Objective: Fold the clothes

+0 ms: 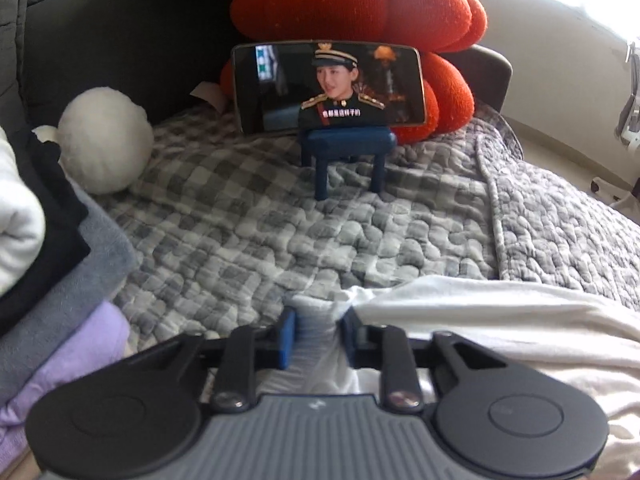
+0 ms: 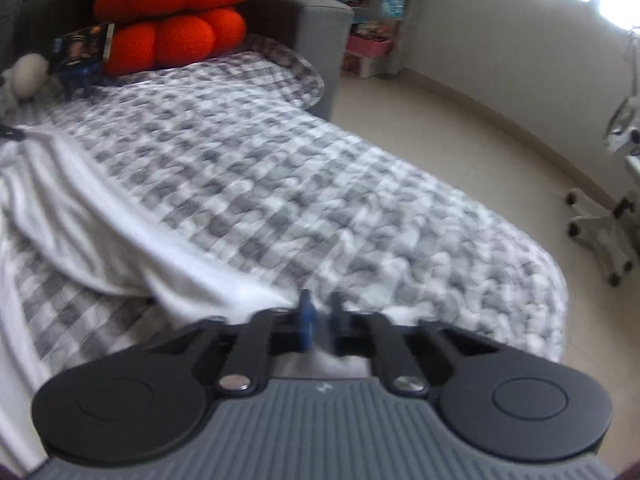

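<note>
white garment [image 1: 500, 320]: spread on the checked quilt [image 1: 280, 232] of the bed | left hand-held gripper [image 1: 318, 338]: clenched on a bunched corner of it | right hand-held gripper [image 2: 322, 316]: pinched closed on its edge | folded stack [image 1: 60, 280]: at left

A soft white garment [image 1: 500, 320] lies rumpled across the near edge of the bed [image 2: 320, 168], its far hem stretched taut from one pinched corner to the other, while folded grey, lavender and black-and-white clothes [image 1: 60, 300] sit stacked at the bed's left edge.
</note>
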The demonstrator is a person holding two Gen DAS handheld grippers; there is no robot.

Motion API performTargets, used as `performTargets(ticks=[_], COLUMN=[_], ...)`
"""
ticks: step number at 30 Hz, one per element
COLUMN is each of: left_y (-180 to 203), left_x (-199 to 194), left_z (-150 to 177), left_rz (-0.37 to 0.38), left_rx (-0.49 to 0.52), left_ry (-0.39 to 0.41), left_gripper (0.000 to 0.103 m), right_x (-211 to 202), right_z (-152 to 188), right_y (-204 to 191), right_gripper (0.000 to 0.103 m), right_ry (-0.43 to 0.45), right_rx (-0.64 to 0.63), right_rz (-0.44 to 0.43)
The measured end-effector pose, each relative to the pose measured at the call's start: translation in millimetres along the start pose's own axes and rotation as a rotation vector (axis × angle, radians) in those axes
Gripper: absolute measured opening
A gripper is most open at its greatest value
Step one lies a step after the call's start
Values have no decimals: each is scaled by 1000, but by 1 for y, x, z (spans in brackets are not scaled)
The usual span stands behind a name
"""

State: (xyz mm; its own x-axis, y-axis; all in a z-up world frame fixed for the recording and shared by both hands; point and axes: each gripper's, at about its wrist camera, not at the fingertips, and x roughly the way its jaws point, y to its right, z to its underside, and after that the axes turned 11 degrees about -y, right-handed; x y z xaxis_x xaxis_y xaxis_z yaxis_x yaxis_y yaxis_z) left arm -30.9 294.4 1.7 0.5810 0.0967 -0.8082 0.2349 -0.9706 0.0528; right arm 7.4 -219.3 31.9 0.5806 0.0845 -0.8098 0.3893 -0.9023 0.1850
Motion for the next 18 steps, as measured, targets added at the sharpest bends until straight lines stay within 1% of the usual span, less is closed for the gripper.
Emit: performTargets(ticks=[1,3,6,8,10,11,12,13,15,18], left_y=[-2,-5,-10,-11,-11,-12,-12,-12,-13,-14], left_x=[-3,-9,-14,-11,-8,-6,-6,-6,-9,-11], left_z=[-1,-3,-7,-7,-6,-6,-5,-5,-6,-6], left_rz=[10,21,49,47,45,44,45,46,53,53], left_rx=[-6,-27,-63,-63,-61,-60,-62,-65,-77,-89], left_ry=[13,41,66,61,50,44,48,52,66,78], left_gripper=[14,11,11,11,11,11,11,11,11,11], right_x=[-4,-10,-13,-12,-9,-8,-9,-10,-13,-18], right_z=[-3,-7,-10,-6,-1,3,7,11,15,23], right_y=[4,11,15,17,21,26,32,40,52,60], right_gripper=[0,0,0,2,24,31,45,46,46,46], right_ry=[17,38,30,-1,-31,-38,-36,-30,-22,-23], right_rx=[22,49,41,25,32,44,66,88,110,74], right_rz=[0,15,12,-6,12,18,18,11,2,8])
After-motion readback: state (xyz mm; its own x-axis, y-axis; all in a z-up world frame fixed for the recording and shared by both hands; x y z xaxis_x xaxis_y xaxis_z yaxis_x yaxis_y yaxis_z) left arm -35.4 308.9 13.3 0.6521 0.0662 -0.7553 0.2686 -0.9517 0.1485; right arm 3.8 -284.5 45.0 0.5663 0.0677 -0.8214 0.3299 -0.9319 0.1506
